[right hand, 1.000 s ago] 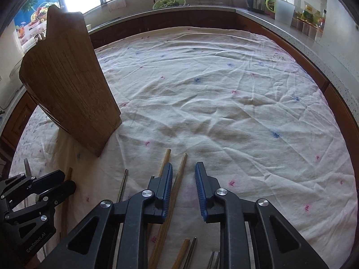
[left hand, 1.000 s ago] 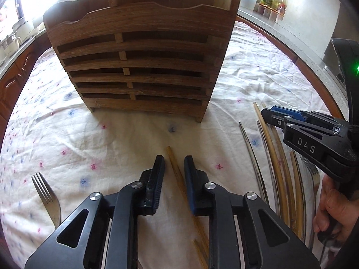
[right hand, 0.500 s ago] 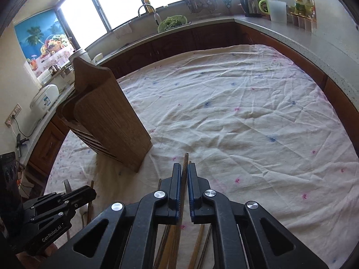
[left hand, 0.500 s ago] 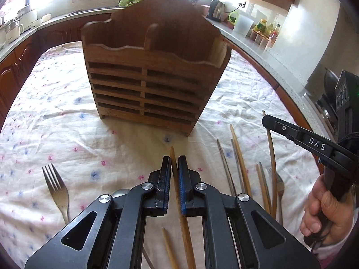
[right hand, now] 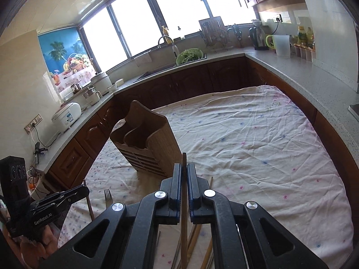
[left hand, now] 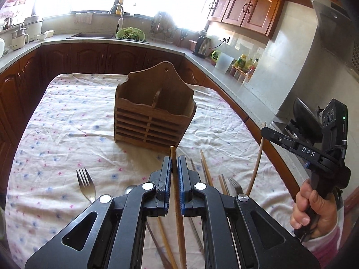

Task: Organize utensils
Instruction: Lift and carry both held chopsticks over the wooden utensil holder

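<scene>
A wooden utensil holder [left hand: 154, 118] with two open compartments stands on the cloth-covered table; it also shows in the right wrist view [right hand: 145, 148]. My left gripper [left hand: 174, 163] is shut on a wooden chopstick [left hand: 177, 206], lifted above the table short of the holder. My right gripper [right hand: 184, 170] is shut on another wooden chopstick [right hand: 184, 224], also lifted; it appears in the left wrist view [left hand: 267, 132] with its chopstick [left hand: 255, 168] hanging down. The left gripper shows in the right wrist view [right hand: 83, 190].
Several chopsticks [left hand: 205, 168] and a fork [left hand: 235, 185] lie on the cloth right of my left gripper. Another fork [left hand: 85, 185] and a spoon [left hand: 130, 188] lie to the left. Kitchen counters [right hand: 291, 71] ring the table.
Both grippers closed on chopsticks and rose well above the table; the holder now looks smaller and farther below.
</scene>
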### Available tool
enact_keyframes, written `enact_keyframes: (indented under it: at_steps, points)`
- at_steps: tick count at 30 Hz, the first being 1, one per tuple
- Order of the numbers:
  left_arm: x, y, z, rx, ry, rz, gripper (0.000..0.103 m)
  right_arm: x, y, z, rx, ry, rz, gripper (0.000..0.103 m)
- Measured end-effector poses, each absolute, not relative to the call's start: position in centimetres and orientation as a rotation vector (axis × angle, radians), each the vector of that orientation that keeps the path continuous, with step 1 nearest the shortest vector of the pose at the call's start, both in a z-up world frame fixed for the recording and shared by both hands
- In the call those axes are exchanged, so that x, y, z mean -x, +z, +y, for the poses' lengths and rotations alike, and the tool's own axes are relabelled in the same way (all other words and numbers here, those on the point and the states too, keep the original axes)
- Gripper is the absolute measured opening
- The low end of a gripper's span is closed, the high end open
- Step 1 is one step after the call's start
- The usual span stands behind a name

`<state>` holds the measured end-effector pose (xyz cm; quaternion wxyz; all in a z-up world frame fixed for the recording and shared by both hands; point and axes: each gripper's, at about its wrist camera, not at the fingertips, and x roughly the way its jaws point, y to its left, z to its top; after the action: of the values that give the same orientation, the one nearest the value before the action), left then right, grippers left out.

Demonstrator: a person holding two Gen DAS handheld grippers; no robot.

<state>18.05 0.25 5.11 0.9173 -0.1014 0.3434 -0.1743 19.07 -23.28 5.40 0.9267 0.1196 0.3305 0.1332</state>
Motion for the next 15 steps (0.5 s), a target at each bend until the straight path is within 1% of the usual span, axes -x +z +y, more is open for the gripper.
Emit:
enact_keyframes:
  at_steps: [7,15]
  points:
    - [-16.0,7.2,1.7,0.233,-0.375,0.619,0.005,-16.7,8.1,-23.4,-0.239,0.278,0.605,0.005]
    - [-15.2,9.1,2.5,0.248,-0.371,0.546,0.005,-16.3,9.8,-23.5,-0.245,0.286,0.545,0.005]
